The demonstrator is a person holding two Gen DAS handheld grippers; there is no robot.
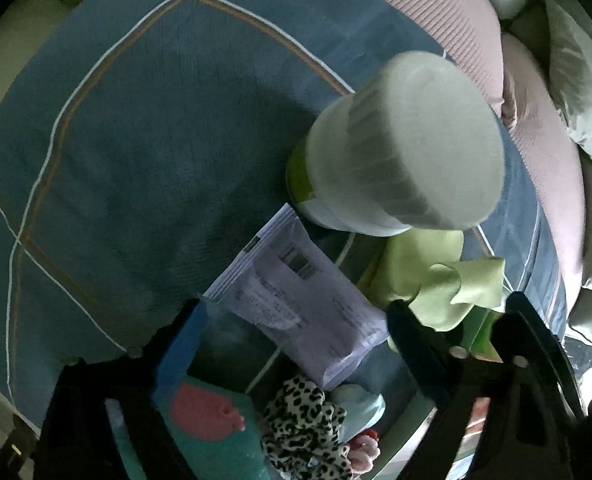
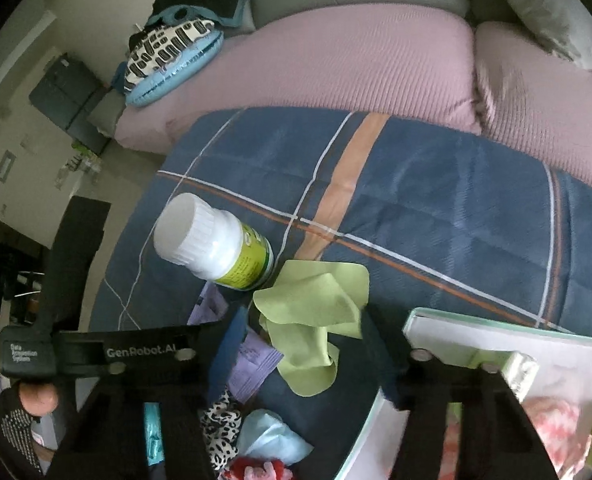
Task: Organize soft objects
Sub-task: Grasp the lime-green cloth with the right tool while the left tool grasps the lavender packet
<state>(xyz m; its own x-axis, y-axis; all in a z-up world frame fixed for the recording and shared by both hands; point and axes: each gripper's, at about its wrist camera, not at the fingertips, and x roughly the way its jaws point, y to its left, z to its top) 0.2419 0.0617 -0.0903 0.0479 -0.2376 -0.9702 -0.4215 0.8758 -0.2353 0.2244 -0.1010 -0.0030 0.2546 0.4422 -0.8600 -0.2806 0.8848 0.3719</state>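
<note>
Cloth (image 2: pixel 315 320), pale green and crumpled, lies on the plaid blanket (image 2: pixel 435 200) between the right gripper's (image 2: pixel 307 344) part-open jaws, apparently untouched. The left gripper (image 1: pixel 296 328) gapes wide over a lilac packet (image 1: pixel 296 300), gripping nothing.

Left gripper (image 1: pixel 296 328), lower centre of the left wrist view: points steeply down, jaws spread wide, no pad pressing on anything. Right gripper (image 2: pixel 303 344), lower centre of the right wrist view: jaws partly apart. A person's hand (image 2: pixel 20 412) in a dark studded sleeve, lower left, grips the left gripper's handle.
</note>
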